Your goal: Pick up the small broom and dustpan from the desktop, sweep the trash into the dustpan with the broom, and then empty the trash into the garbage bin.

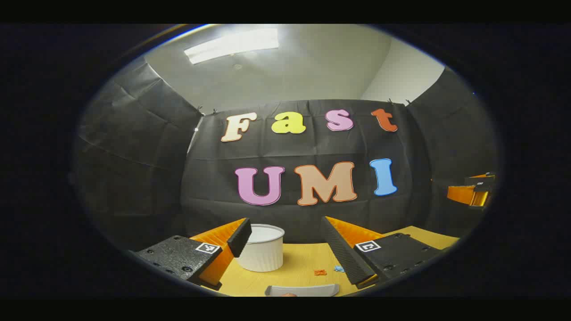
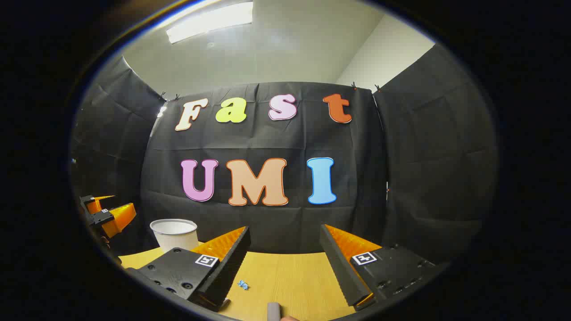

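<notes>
Yellow desktop cuts off the dustpan; both tools gape wide, empty.

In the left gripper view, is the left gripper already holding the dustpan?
No. The left gripper is open with nothing between its fingers, and the grey dustpan lies on the yellow desktop below it.

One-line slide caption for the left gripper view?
Open left gripper above the desk, facing white bin, scraps and dustpan.
</notes>
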Motion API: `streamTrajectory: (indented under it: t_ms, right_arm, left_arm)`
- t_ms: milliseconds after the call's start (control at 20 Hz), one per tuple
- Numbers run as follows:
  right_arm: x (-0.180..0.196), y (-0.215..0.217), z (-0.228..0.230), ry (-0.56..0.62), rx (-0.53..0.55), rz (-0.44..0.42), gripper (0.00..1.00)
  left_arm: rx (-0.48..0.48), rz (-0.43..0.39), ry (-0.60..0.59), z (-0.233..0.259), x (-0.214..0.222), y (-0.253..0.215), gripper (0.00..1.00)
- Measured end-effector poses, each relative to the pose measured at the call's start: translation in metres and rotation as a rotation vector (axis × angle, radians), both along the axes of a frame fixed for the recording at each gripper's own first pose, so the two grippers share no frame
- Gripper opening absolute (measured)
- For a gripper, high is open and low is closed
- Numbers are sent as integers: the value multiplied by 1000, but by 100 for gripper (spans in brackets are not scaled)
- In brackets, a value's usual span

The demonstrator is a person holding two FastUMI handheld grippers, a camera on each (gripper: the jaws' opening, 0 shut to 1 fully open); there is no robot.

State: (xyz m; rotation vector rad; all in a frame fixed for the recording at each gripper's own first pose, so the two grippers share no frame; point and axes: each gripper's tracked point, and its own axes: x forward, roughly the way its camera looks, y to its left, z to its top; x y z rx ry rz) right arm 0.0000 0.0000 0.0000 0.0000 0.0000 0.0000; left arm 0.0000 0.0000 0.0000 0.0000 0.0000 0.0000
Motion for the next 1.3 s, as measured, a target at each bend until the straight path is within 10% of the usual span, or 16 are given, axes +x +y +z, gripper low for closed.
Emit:
streamTrajectory:
  t_ms: [1300]
  right_arm:
    - [1, -8, 1, 19, 13, 4, 92]
  left_arm:
    - [-3, -14, -1, 1, 3, -10, 97]
